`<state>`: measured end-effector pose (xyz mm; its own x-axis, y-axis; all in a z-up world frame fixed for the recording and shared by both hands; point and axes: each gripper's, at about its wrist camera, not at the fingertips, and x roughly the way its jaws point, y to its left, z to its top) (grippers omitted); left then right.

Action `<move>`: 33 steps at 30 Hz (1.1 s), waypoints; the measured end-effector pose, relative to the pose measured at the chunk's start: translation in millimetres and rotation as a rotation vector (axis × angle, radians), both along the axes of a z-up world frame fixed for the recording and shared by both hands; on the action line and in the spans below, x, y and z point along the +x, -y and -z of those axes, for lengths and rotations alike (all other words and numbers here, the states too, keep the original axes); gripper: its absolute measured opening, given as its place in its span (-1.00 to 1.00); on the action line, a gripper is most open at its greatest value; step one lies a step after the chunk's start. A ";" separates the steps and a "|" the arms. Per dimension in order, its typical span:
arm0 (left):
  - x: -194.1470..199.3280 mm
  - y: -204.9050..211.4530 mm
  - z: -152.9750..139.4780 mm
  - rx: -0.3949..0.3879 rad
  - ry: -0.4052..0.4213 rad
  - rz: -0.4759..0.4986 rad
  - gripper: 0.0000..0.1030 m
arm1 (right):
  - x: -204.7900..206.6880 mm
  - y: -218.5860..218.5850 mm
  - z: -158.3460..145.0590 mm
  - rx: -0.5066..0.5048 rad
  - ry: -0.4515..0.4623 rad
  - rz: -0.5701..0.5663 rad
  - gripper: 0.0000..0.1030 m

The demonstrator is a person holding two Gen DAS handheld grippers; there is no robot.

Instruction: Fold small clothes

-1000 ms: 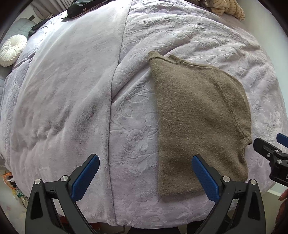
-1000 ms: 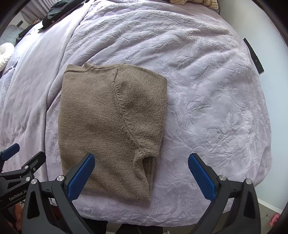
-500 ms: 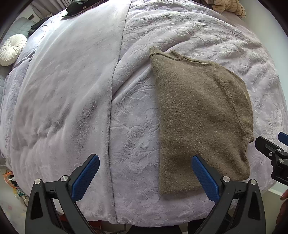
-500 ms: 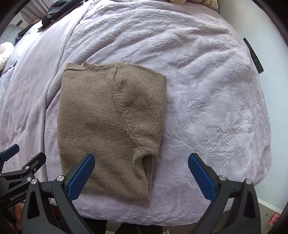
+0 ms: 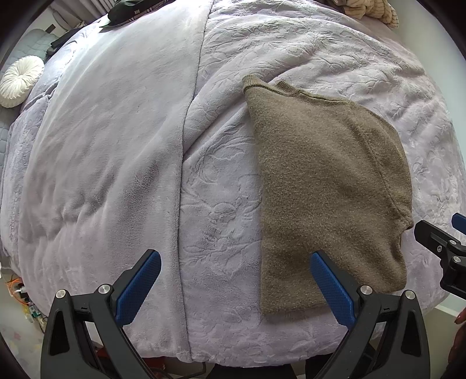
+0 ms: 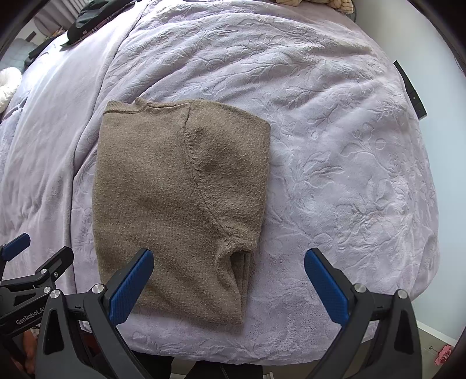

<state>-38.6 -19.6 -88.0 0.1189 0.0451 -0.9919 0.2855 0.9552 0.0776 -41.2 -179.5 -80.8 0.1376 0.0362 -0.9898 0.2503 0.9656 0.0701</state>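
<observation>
A small olive-brown knit sweater (image 5: 326,186) (image 6: 180,186) lies folded lengthwise on the lilac bedspread (image 5: 116,145) (image 6: 335,145), collar at the far end, hem near the bed's front edge. My left gripper (image 5: 236,280) hovers open above the front edge, its right finger over the sweater's lower left part. My right gripper (image 6: 230,277) is open too, its left finger over the sweater's hem and its right finger over bare bedspread. Neither holds anything. Each gripper shows at the edge of the other's view.
A round white cushion (image 5: 20,80) lies at the far left. Dark clothing (image 5: 131,11) and a beige striped item (image 5: 370,10) sit at the far end of the bed. A black flat object (image 6: 410,90) is by the wall on the right. Floor clutter (image 5: 23,297) lies lower left.
Both grippers have barely shifted; the sweater appears a touch lower in the left wrist view. Nothing was grasped or let go.
</observation>
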 end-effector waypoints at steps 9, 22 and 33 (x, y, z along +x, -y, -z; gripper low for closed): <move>-0.8 0.3 0.4 0.001 0.000 -0.003 1.00 | 0.3 -0.1 0.0 -0.001 0.000 0.000 0.99; -0.6 0.3 0.1 0.005 -0.002 0.002 1.00 | 0.2 0.4 -0.2 -0.001 0.001 -0.001 0.99; 0.1 -1.0 0.1 0.005 -0.005 -0.004 1.00 | 0.3 0.3 0.7 -0.005 -0.004 -0.005 0.99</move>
<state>-38.5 -18.6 -88.1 0.1137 0.0506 -0.9922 0.2824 0.9559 0.0811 -40.8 -179.8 -81.5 0.1336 0.0320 -0.9905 0.2457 0.9672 0.0644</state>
